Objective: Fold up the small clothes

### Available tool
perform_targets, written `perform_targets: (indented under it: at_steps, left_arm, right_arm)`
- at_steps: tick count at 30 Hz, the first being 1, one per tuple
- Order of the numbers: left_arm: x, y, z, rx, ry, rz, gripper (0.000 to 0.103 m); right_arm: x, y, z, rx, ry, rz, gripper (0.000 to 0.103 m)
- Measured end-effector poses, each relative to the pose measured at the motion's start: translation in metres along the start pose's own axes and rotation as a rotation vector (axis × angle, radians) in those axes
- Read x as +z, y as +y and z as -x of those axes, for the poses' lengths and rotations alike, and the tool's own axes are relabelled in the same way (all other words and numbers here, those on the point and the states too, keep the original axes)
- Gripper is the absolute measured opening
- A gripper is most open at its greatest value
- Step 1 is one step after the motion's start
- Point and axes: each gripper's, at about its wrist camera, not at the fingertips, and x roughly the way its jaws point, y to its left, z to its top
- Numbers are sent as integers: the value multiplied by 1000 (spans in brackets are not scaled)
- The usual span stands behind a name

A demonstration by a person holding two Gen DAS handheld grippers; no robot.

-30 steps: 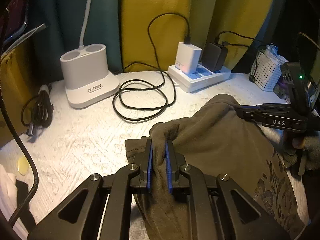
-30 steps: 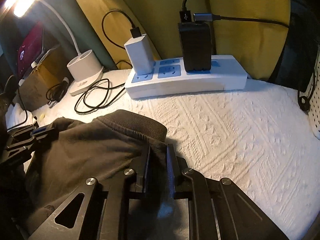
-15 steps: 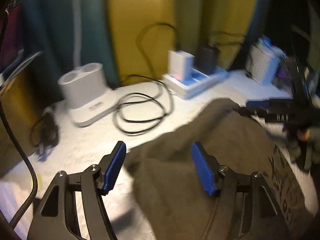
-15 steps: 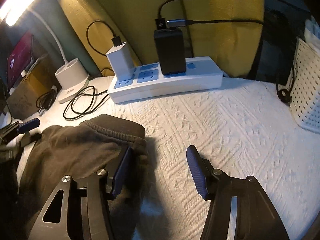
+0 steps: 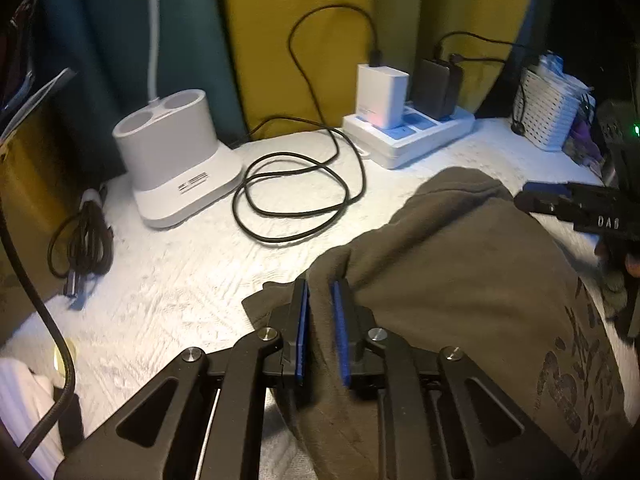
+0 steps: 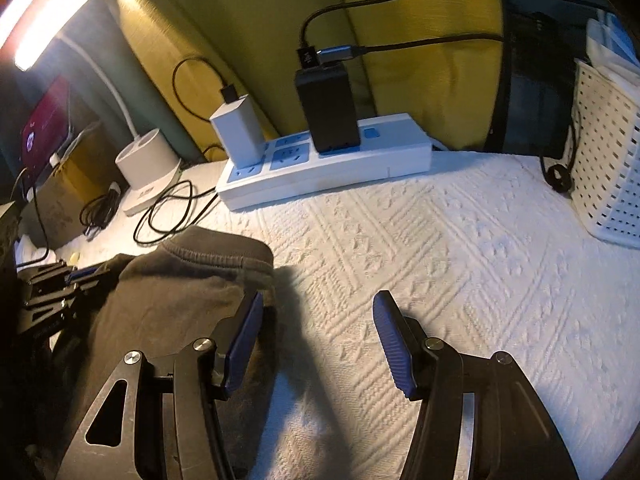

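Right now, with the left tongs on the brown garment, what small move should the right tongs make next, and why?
Probably shift the right tongs left and close on the brown garment: they stand open over bare white cloth, while the closing left tongs already pinch a fold.

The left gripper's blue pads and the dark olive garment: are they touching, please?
Touching: in the left wrist view the closing left gripper pinches a fold of the dark olive garment between its pads.

A white textured desk (image 6: 460,248) carries a white power strip (image 6: 332,168), with yellow curtains (image 6: 400,40) behind it and a lit lamp (image 6: 48,20) far to its left.
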Motion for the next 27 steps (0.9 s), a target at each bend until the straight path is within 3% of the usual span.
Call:
perform_targets:
  at_steps: [1,4,6,9,16,18,19,25,27]
  left_arm:
    - [-1,1,3,7,1,15,18]
    - [-2,5,13,37,-8,38,43]
    - [-3,9,22,18,-15,66,59]
    - [-11,15,35,-2,-18,107,70]
    - [-29,15,38,-39,9,154,73]
    - [-29,11,33,-48,12,150,86]
    - [-28,10,31,-56,10,148,88]
    - [-22,3,4,-91,90,124,88]
    - [-21,0,4,-95,81,116,88]
  right_arm:
    - [0,-1,0,0,1,-2,59]
    - [-1,0,1,-9,-4,0,60]
    - [-2,3,3,-16,-9,10,60]
    - [-4,8,5,-8,-11,17,64]
    - [-8,21,15,20,-23,37,68]
    - [-10,22,15,22,-20,38,68]
    - [-11,22,15,23,-18,38,68]
    - [-13,24,10,33,-2,43,68]
    - [-14,25,6,37,10,44,77]
